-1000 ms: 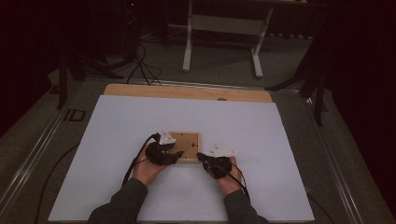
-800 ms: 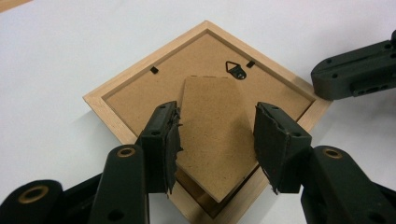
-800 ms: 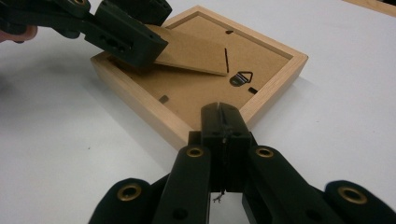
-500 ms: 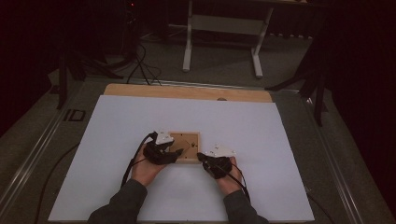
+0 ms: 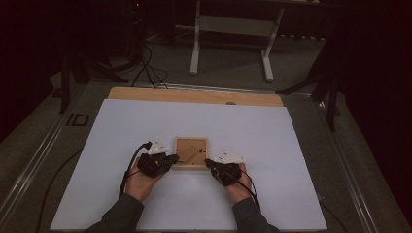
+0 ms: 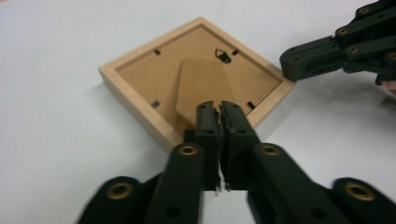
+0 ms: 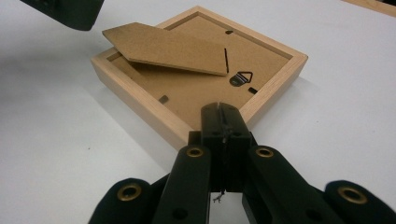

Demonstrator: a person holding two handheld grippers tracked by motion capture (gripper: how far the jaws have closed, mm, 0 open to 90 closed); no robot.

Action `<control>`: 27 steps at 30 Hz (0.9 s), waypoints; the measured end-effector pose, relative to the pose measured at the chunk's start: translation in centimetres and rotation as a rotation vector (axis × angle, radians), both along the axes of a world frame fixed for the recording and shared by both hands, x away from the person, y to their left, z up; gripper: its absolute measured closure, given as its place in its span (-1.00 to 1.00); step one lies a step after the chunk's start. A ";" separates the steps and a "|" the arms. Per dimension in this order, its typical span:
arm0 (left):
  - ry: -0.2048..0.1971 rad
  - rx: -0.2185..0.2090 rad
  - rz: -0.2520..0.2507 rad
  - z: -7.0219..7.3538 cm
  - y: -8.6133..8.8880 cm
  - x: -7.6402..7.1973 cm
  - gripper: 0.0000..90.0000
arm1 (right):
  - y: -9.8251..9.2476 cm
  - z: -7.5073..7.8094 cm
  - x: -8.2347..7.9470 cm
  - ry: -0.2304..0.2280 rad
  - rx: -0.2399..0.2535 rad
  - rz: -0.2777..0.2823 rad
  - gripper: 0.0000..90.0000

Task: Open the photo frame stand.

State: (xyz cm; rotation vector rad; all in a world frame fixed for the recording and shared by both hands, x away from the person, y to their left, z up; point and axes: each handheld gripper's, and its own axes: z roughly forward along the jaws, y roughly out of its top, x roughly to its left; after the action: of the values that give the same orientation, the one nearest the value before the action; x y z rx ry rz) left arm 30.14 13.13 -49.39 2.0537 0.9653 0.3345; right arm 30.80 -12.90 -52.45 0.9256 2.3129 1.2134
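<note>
A small light-wood picture frame (image 5: 191, 151) lies face down on the white table sheet (image 5: 243, 126). Its brown back (image 6: 154, 74) carries a metal hanger (image 7: 240, 78) and a stand flap (image 7: 168, 46) that is lifted at its free end. My left gripper (image 5: 175, 159) is at the frame's near-left corner; its jaws have just been closing and now stand shut (image 6: 218, 109), and I see nothing between them. My right gripper (image 5: 208, 163) is shut at the near-right corner (image 7: 224, 112) and holds nothing. The left gripper view also shows the right gripper (image 6: 290, 65).
A wooden board edge (image 5: 194, 95) runs along the back of the sheet. Black cables trail from both grippers toward the person's sleeves. Metal rails (image 5: 39, 150) flank the table. A white stand (image 5: 228, 29) and floor cables lie beyond the table.
My left gripper has drawn a little to the left, from over the frame's left side to its near-left corner. The right gripper and the frame have stayed put.
</note>
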 end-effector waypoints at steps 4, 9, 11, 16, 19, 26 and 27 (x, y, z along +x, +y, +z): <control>0.022 0.009 0.005 -0.6 0.3 -0.2 0.99 | 0.0 0.0 -0.1 -0.002 -0.003 -0.003 1.00; 0.037 0.023 0.014 -1.0 0.4 -0.5 0.99 | 0.0 0.0 0.0 -0.002 -0.002 -0.003 1.00; 0.043 0.029 0.020 -1.2 0.4 -0.4 0.99 | 0.1 0.0 -0.1 -0.005 0.000 -0.005 1.00; 0.054 0.056 0.018 -1.6 0.1 -0.1 0.99 | 0.0 0.0 -0.1 -0.005 0.000 -0.005 1.00; 0.051 0.065 0.010 -1.5 -0.1 0.1 0.99 | 0.0 0.0 -0.1 -0.005 0.000 -0.004 1.00; 0.041 0.084 0.004 -1.1 -0.5 0.5 0.96 | 0.0 0.0 -0.1 -0.005 0.001 -0.005 1.00; 0.039 0.077 0.006 -1.0 -0.5 0.5 0.95 | 0.0 0.0 -0.1 -0.005 0.001 -0.004 1.00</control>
State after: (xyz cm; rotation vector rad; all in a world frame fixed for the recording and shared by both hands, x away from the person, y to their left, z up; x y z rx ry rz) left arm 30.65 12.62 -50.42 2.1346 0.9962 0.3405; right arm 30.71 -12.86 -52.50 0.9264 2.3053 1.2137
